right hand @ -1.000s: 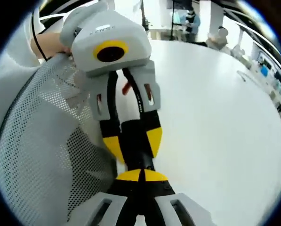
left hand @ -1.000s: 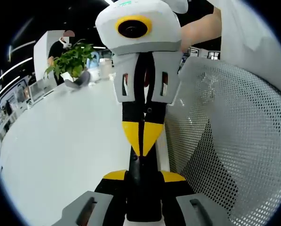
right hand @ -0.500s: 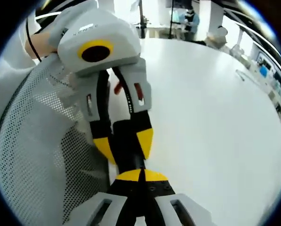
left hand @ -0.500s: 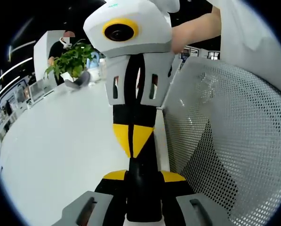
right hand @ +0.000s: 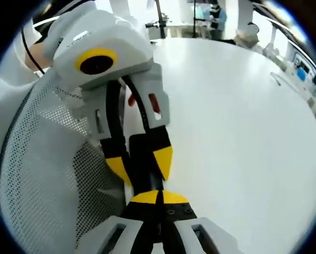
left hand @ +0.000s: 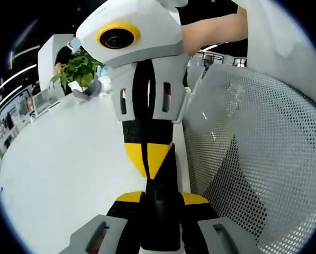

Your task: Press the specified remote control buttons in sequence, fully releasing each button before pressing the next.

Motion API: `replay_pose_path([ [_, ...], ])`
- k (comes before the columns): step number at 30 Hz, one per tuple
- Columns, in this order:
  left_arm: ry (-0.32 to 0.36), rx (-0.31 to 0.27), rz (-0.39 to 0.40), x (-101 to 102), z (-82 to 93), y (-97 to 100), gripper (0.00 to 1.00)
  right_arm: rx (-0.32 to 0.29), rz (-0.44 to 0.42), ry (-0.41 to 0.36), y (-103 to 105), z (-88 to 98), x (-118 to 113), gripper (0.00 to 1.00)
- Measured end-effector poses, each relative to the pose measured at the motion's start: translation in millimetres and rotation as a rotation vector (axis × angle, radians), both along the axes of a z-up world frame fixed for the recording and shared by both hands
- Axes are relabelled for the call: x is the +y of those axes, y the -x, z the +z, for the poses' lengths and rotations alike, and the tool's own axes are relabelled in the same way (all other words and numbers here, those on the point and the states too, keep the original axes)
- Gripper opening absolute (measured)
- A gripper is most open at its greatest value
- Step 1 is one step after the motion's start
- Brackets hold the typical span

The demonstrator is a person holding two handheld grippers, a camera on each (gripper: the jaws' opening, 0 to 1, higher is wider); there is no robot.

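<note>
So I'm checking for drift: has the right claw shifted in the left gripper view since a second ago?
Yes. The right claw swung leftward, toward the potted plant.

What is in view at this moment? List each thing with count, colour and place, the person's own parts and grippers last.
Remote control: one, black, long and narrow, clamped between the left gripper's jaws and running toward the right gripper.
Table: one, white, round-edged, beneath both grippers.
Mesh chair back: one, white, perforated, at the table's edge.
Potted plant: one, green leaves, at the far side of the table.
Person's forearm: one, bare, behind the right gripper.
Left gripper: one, grey with yellow tips, shut on the remote control.
Right gripper: one, grey with yellow tips, jaws closed, tips meeting the left gripper's.
</note>
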State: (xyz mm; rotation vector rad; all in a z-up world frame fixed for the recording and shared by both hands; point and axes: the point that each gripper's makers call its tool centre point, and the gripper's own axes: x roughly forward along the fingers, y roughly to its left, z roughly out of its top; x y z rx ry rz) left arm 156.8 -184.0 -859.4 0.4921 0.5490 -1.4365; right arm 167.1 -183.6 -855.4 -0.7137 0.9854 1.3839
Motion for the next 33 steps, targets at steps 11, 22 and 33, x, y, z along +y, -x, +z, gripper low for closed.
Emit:
replay_pose_path([
  [11, 0.0, -0.001, -0.01, -0.8, 0.3, 1.2, 0.25, 0.073, -0.034, 0.042, -1.7, -1.6, 0.3, 0.0],
  [22, -0.003, -0.002, -0.01, -0.5, 0.5, 1.5, 0.25, -0.043, 0.032, 0.096, 1.0, -3.4, 0.9, 0.0],
  [33, -0.003, -0.002, -0.008, -0.7, 0.4, 1.3, 0.25, -0.059, -0.079, 0.012, -2.7, -1.4, -0.4, 0.0],
])
